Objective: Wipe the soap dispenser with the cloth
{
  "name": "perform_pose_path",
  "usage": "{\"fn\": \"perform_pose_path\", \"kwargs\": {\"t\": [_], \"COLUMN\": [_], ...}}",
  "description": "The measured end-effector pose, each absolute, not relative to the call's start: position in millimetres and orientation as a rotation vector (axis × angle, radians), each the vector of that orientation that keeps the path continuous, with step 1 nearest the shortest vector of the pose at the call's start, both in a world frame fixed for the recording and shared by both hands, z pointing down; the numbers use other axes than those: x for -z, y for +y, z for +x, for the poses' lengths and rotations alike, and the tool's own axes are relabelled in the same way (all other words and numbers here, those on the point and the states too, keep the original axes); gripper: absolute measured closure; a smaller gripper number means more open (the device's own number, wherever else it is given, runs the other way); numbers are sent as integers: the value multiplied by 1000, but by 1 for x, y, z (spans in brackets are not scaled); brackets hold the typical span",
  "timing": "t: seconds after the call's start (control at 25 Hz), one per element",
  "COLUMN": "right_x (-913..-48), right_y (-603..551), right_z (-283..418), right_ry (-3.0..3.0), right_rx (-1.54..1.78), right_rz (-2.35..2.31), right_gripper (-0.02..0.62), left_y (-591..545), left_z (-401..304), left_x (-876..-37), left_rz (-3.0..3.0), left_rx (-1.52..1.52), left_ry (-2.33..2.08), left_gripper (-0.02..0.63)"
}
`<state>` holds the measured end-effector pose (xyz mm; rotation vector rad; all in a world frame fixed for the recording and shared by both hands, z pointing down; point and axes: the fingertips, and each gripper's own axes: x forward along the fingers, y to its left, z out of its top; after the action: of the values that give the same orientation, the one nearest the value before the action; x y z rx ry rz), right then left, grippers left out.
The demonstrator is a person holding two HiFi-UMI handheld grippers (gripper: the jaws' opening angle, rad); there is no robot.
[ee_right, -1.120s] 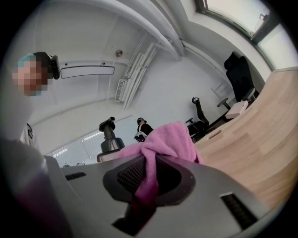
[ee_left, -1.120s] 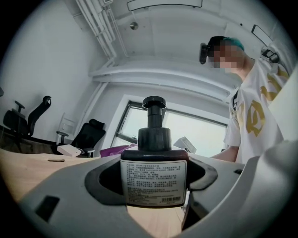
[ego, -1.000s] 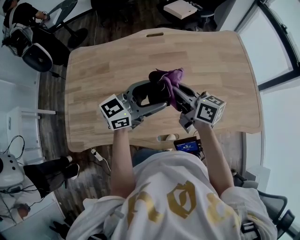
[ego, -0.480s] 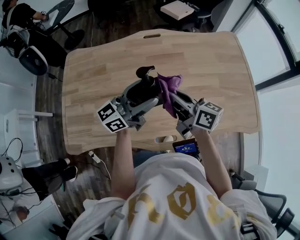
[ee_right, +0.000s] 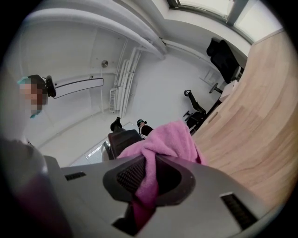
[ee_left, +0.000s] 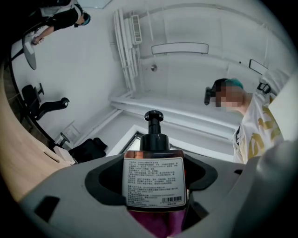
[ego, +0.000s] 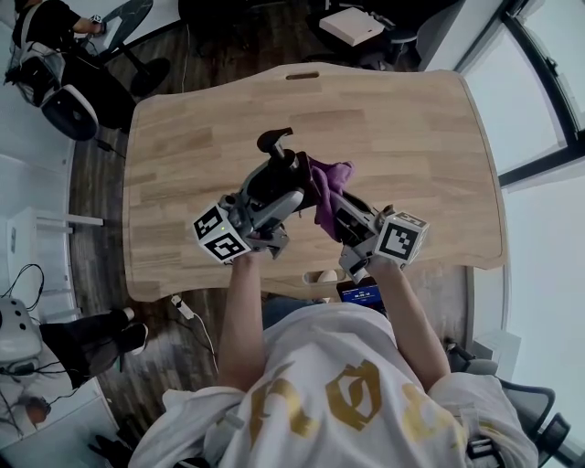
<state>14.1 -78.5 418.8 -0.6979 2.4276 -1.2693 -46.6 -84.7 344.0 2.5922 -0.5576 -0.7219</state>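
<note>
Left gripper (ego: 279,187): jaws clamped on the soap dispenser (ee_left: 154,179), which has an amber body, white label and black pump. It is held over the table (ego: 430,137) near the middle of the front edge, pump tipped toward the far edge. Right gripper (ego: 336,208): jaws pinched on the pink cloth (ee_right: 164,142), which lies against the dispenser's right side. Beyond the far edge: white box (ego: 352,25).

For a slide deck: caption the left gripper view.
Left gripper holding the labelled soap dispenser between its jaws, pink cloth visible at the frame's bottom.
</note>
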Motion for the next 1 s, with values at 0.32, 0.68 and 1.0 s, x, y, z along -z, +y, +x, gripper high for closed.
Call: {"fn": "perform_pose_path", "kwargs": {"t": [0.32,0.68,1.0], "right_x": [-411,-414,-420], "right_y": [-83,-80,-83], "right_z": [11,5,8], "right_ry": [2312,2189,2128], "right_rx": [1341,1431,1492], "right_rz": [-687,-638,-640], "right_gripper": [546,549,551], "left_y": [-89,-85,-85], "left_z": [-37,-41,-37], "left_x": [-341,-345,-356], "left_rz": [2644,2657,2665], "left_rx": [673,643,556], "left_ry": [-581,-580,-581], "left_gripper": [253,253,253]}}
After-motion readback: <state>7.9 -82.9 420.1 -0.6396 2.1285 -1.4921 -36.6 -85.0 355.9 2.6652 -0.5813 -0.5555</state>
